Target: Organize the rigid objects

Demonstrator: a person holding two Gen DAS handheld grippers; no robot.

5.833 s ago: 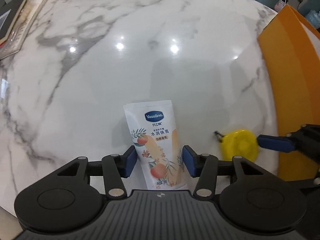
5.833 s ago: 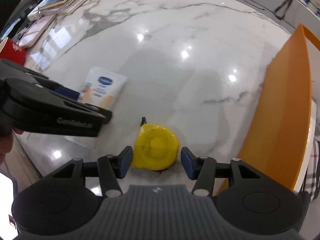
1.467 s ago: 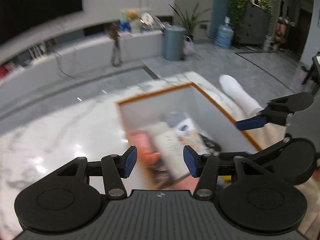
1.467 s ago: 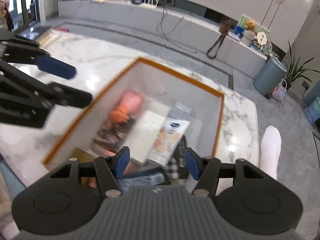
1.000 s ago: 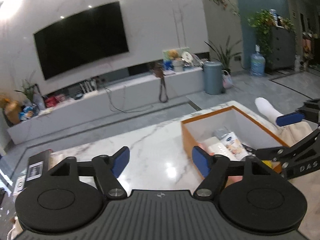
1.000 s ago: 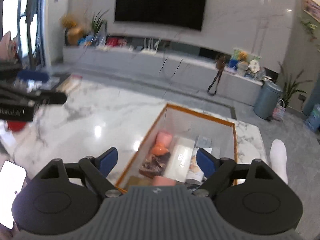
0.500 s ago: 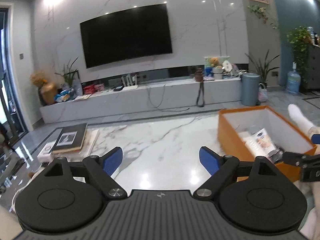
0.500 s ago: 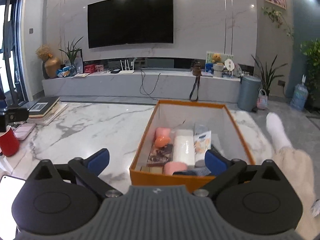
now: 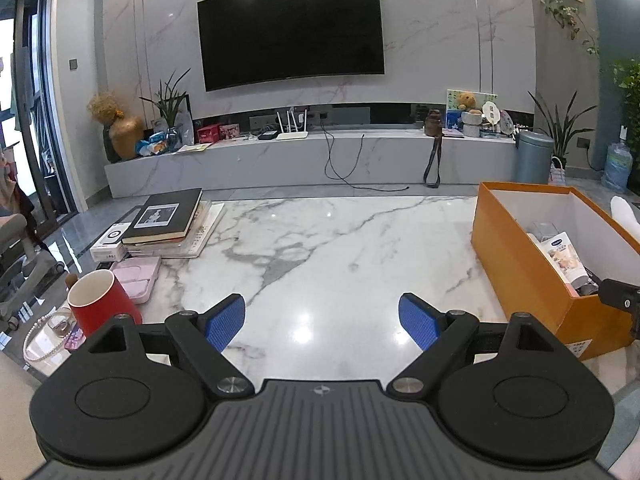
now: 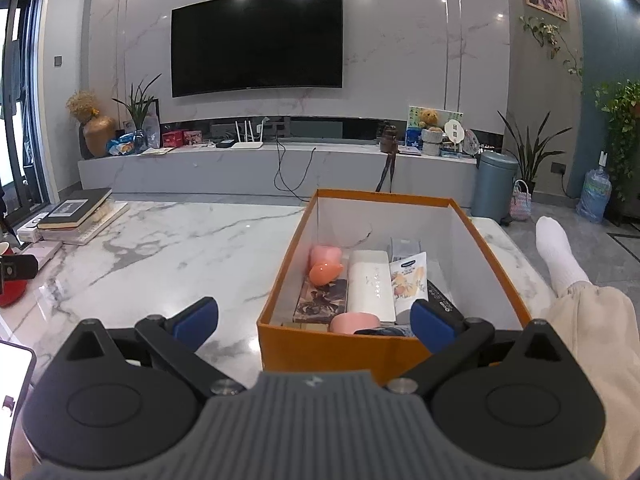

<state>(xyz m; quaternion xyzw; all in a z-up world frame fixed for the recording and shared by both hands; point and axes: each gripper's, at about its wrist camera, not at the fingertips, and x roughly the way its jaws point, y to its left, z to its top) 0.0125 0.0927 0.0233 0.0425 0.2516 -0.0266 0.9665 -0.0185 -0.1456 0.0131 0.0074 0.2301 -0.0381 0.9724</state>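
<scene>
Box (image 10: 390, 346) on table (image 10: 168, 256), books (image 10: 76, 204) left

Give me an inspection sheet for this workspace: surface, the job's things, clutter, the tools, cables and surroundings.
Surface: white marble table, glossy, middle bare.
Job's things: orange box at the table's right holds a lotion tube, a white case and pink items.
Clutter: red mug, book stack and pink case at left.
Tools: left tool and right tool open, nothing between the pads.
Cables: black cord hangs off the TV bench.
Surroundings: wall TV, plants, bin; person's socked foot at right.
</scene>
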